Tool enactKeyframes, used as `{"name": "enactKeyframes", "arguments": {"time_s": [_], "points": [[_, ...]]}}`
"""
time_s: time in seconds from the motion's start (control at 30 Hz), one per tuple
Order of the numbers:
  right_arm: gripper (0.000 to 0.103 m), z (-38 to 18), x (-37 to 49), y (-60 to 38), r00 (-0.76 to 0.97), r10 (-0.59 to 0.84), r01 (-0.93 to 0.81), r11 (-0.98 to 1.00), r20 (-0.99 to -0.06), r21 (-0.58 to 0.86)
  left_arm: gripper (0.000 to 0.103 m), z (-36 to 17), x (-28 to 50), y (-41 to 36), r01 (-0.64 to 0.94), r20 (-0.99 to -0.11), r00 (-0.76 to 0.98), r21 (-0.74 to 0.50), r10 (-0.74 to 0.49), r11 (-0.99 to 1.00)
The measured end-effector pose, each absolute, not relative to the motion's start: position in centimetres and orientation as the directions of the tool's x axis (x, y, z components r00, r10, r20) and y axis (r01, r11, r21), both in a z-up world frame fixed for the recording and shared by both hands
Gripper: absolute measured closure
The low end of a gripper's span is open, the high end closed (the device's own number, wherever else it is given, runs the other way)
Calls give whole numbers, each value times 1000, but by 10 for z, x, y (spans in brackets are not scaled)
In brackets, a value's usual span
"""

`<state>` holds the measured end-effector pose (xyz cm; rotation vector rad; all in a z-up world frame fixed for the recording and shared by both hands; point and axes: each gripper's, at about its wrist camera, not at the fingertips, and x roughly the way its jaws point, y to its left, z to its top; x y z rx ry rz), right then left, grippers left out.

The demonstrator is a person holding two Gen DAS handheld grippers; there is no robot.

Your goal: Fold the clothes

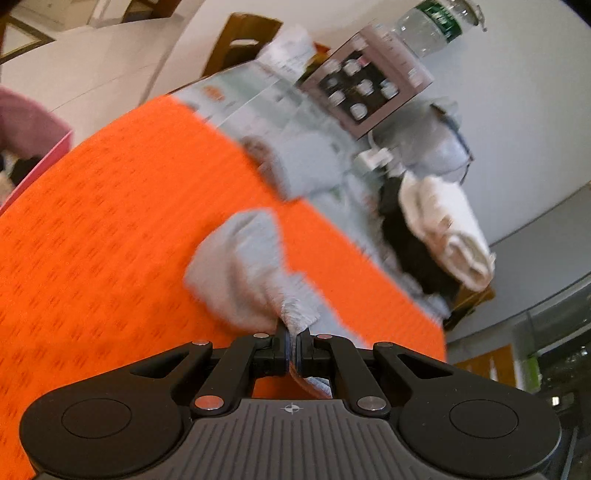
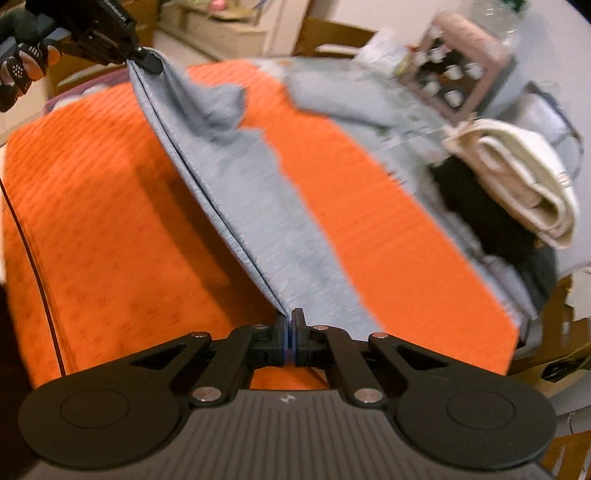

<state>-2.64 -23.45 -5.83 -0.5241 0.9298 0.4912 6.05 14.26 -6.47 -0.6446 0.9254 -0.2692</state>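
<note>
Two grippers, one grey garment, one orange cloth-covered table.

Left gripper (image 1: 293, 338): jaws pressed together, pinching a ribbed corner of the grey garment (image 1: 243, 266). Same gripper also at upper left of the right wrist view (image 2: 147, 64), carried by a gloved hand (image 2: 24, 66).

Right gripper (image 2: 290, 325): jaws pressed together, pinching the other end of the same garment edge.

Grey garment (image 2: 258, 206): doubled edge stretched taut in a straight line from upper left to bottom centre, rest hanging rightward onto the orange cloth (image 2: 110, 221).

Along upper right edge of the cloth, counted: one box with cup pictures (image 1: 369, 85), one clear plastic bottle (image 1: 432, 26), one folded cream towel (image 2: 517, 177), one dark item beneath it, unidentifiable. Pale printed sheets under them, count unreadable through blur.

Open orange surface across left and centre; cloth's left border visible as a dark line.
</note>
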Motion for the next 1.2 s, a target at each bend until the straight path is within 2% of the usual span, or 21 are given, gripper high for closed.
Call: {"name": "enactKeyframes", "arguments": {"time_s": [0.4,0.5,0.6,0.67,0.73,0.77,0.8,0.87,1.07,1.2], "points": [[98,-114,-65,-204,437,103,-683,684,-894,-255,96,-111,6,146,-59,-741,533,-513,-408,856],[91,-118,-66,-202,435,98,-682,684,-895,-257,90,-120,0,149,-52,-752,525,-496,-399,867],[91,-118,-66,-202,443,93,-675,689,-892,-264,80,-125,-8,153,-38,-758,519,-481,-394,876],[88,-118,-63,-204,443,87,-666,698,-892,-262,77,-123,-12,155,-22,-762,515,-469,-392,883],[63,-114,-62,-204,435,87,-652,717,-896,-247,75,-112,-17,154,17,-753,531,-449,-389,893],[38,-111,-62,-204,430,92,-642,731,-898,-232,71,-104,-19,153,42,-745,543,-437,-387,899],[23,-105,-63,-205,425,114,-627,753,-898,-201,69,-96,-21,152,67,-736,556,-425,-387,903],[16,-94,-65,-206,416,157,-594,793,-896,-136,61,-80,-21,145,130,-709,585,-398,-394,908],[2,-70,-73,-210,428,259,-437,898,-866,53,56,-63,5,109,265,-682,597,-330,-423,906],[1,-64,-79,-215,469,298,-319,935,-831,155,51,-72,26,85,303,-690,583,-304,-428,903]]}}
